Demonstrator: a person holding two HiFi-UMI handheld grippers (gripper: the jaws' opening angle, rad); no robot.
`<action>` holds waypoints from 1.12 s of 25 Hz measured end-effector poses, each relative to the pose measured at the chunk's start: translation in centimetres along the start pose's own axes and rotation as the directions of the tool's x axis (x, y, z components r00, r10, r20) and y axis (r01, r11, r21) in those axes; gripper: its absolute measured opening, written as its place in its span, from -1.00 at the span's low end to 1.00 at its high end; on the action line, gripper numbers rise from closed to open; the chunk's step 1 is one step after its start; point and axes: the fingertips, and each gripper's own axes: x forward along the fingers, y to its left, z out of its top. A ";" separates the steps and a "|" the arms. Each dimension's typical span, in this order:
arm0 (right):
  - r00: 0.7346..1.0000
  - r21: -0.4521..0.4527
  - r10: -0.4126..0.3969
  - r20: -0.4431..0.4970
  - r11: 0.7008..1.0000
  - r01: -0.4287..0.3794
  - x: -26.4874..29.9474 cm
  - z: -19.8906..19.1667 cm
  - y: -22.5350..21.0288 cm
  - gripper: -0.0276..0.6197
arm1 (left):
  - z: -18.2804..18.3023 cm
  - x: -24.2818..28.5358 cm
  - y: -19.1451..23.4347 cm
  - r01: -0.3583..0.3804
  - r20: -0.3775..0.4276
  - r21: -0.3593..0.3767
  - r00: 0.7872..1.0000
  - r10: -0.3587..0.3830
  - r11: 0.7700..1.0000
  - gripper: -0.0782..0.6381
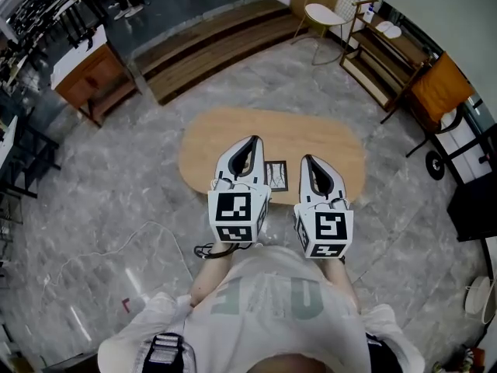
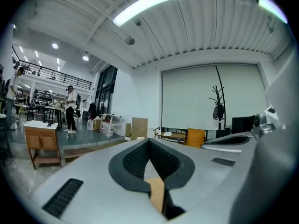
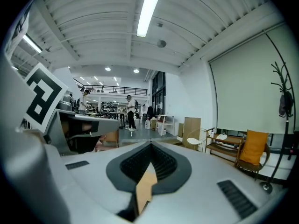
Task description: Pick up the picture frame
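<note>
The picture frame [image 1: 276, 175], small with a dark border, lies flat on the near side of the oval wooden table [image 1: 311, 134]. It shows only in the head view, in the gap between my two grippers. My left gripper [image 1: 252, 141] hovers just left of it, jaws shut and empty. My right gripper [image 1: 307, 160] hovers just right of it, also shut with nothing in it. Both point forward, nearly level, over the table's near edge. In the left gripper view the pads [image 2: 140, 160] meet at the tip; the right gripper view shows its pads [image 3: 161, 162] meeting the same way.
Beyond the table are wooden steps [image 1: 210, 41], a wire chair [image 1: 326, 10] and a low shelf [image 1: 384, 49]. A wooden cabinet [image 1: 93, 76] stands at the far left. A thin cable [image 1: 116, 247] trails over the marble floor at my left. People stand far off in the hall [image 2: 70, 108].
</note>
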 end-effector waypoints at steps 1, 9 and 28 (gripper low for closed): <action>1.000 0.002 -0.003 0.002 1.000 0.003 0.1 0.0 -0.1 -0.90 | 0.0 0.1 -0.2 0.005 -0.002 0.001 1.000 -0.005 1.000 -0.76; 0.999 -0.007 0.006 0.040 1.000 -0.006 0.3 0.7 0.4 -0.90 | -0.1 0.3 0.8 0.013 -0.004 -0.013 1.000 -0.013 1.000 -0.76; 1.000 0.051 0.008 0.024 0.999 -0.009 5.5 -2.1 -2.0 -0.90 | -4.9 4.4 2.6 0.001 -0.094 0.005 0.996 0.000 1.000 -0.76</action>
